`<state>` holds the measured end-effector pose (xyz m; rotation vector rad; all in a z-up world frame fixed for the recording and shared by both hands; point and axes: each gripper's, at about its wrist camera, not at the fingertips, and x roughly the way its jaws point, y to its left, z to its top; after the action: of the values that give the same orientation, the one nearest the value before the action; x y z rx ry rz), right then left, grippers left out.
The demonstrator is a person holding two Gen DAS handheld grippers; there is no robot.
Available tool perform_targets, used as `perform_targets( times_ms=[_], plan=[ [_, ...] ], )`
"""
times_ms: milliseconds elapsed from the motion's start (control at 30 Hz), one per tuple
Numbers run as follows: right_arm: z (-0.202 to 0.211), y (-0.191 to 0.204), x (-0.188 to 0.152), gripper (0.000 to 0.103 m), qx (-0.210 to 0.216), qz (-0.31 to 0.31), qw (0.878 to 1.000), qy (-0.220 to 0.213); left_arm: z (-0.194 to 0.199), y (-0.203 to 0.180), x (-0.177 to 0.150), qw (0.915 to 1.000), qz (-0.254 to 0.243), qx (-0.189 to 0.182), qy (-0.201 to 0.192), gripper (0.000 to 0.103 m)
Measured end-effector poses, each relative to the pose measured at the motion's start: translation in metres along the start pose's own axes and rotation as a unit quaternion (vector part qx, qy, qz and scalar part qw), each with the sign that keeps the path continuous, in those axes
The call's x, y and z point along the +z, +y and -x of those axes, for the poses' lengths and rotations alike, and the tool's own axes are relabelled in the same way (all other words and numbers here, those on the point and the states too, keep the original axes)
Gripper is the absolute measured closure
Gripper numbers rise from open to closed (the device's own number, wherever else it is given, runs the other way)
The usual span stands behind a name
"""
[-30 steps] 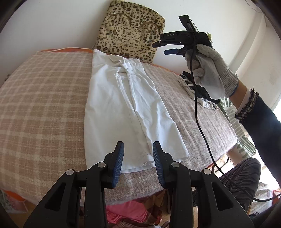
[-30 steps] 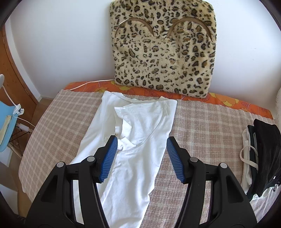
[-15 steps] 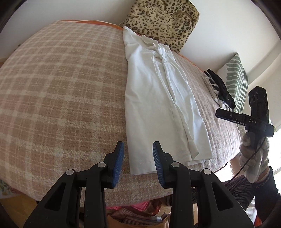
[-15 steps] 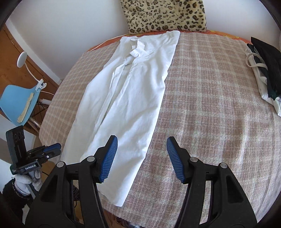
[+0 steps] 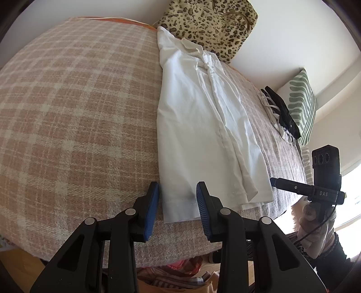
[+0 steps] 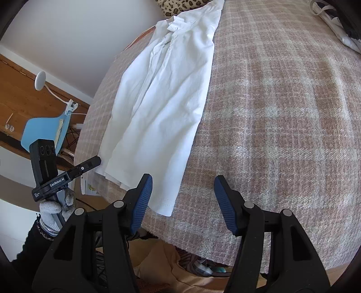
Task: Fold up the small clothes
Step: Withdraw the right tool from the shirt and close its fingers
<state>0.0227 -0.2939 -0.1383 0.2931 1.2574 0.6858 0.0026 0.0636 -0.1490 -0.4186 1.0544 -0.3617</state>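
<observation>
A white garment lies lengthwise on the plaid bed cover, folded into a long strip with its collar at the far end. My left gripper is open just above the near hem, whose left corner shows between the fingers. My right gripper is also open, its left finger beside the hem's right corner, with bare cover between the jaws. Each gripper shows in the other's view, the right gripper and the left gripper both low at the bed's near edge.
A leopard-print cushion leans on the wall behind the collar. At the right lie black and white clothes and a green-striped pillow. A blue chair stands left of the bed. Gloved hands hold the grippers.
The right gripper swung from above the collar end down to the near hem. The left gripper dropped closer, so the hem's left corner now sits between its fingers. Both openings look unchanged.
</observation>
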Motion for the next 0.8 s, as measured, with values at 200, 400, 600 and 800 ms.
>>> perform_targets(
  times_ms=[200, 400, 600, 800],
  plan=[
    [-0.004, 0.007, -0.013, 0.054, 0.014, 0.01, 1.0, -0.001, -0.004, -0.003, -0.001, 0.9999, -0.011, -0.001, 0.003, 0.089],
    [-0.017, 0.014, -0.014, 0.094, 0.01, 0.015, 1.0, 0.011, -0.003, -0.01, 0.001, 0.9995, -0.032, 0.003, -0.007, 0.099],
    [-0.006, 0.024, -0.015, 0.098, 0.02, 0.018, 1.0, -0.001, 0.022, -0.017, 0.001, 0.9981, -0.043, -0.012, -0.043, 0.1],
    [-0.008, 0.02, -0.019, 0.098, 0.001, 0.029, 1.0, 0.005, 0.011, -0.012, -0.003, 0.9987, -0.045, -0.003, -0.026, 0.1]
  ],
)
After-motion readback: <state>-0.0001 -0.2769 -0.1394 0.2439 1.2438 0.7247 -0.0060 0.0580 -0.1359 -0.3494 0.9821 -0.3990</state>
